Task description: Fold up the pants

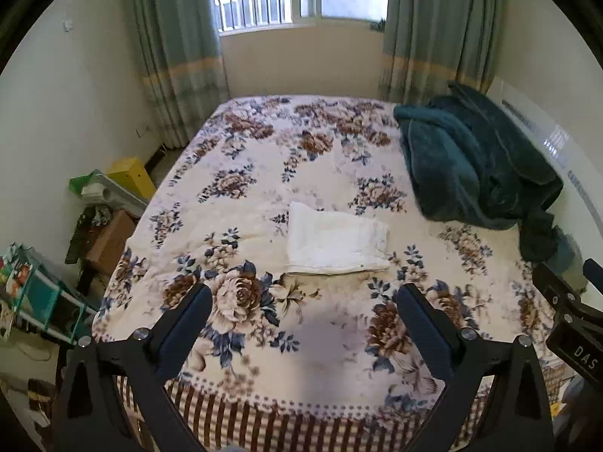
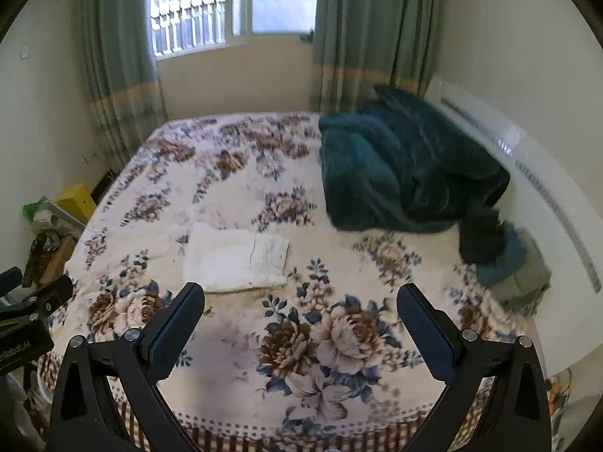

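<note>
One pair of white pants (image 1: 335, 241) lies folded into a flat, soft rectangle near the middle of the bed (image 1: 264, 339), on a thick bedspread printed with brown and blue flowers and edged in brown check. One plush teal blanket (image 1: 471, 165) sits heaped at the bed's right side by the wall, well apart from the pants. The left claw (image 1: 305, 324) and the right claw (image 2: 301, 324) both gape wide over the near edge, gripping nothing.
</note>
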Available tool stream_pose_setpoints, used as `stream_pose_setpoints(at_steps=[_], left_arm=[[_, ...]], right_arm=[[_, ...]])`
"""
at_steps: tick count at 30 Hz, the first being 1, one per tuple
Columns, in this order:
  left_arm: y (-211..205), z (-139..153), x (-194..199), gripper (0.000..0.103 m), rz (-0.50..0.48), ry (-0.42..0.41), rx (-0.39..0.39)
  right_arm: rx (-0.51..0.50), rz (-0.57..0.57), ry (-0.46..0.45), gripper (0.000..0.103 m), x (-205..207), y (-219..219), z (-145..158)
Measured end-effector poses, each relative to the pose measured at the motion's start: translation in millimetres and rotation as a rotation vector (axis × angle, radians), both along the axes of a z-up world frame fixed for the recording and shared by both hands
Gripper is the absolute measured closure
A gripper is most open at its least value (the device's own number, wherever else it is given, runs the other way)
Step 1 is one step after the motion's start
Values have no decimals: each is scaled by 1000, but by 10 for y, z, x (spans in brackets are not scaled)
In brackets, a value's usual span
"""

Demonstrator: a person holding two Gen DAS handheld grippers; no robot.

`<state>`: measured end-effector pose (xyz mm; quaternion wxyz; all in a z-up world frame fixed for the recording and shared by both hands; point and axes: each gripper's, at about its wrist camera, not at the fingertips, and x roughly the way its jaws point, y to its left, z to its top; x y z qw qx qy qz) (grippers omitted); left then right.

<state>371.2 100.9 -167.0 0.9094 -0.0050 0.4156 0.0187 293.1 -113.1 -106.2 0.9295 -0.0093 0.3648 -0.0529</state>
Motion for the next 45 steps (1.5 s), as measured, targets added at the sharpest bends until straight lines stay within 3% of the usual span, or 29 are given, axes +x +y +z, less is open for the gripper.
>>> stream_pose_setpoints(at_steps=[10,19,45], left_arm=[[51,690,-954,3,46,-88,32],[125,875,-1305,3,38,-126,40],[203,912,-1434,1,64,-139,32]], right_arm=[[27,51,-92,0,-1128,149,869],[19,30,-149,0,-1645,288,1305],[39,47,-98,0,-1662,326,1153]])
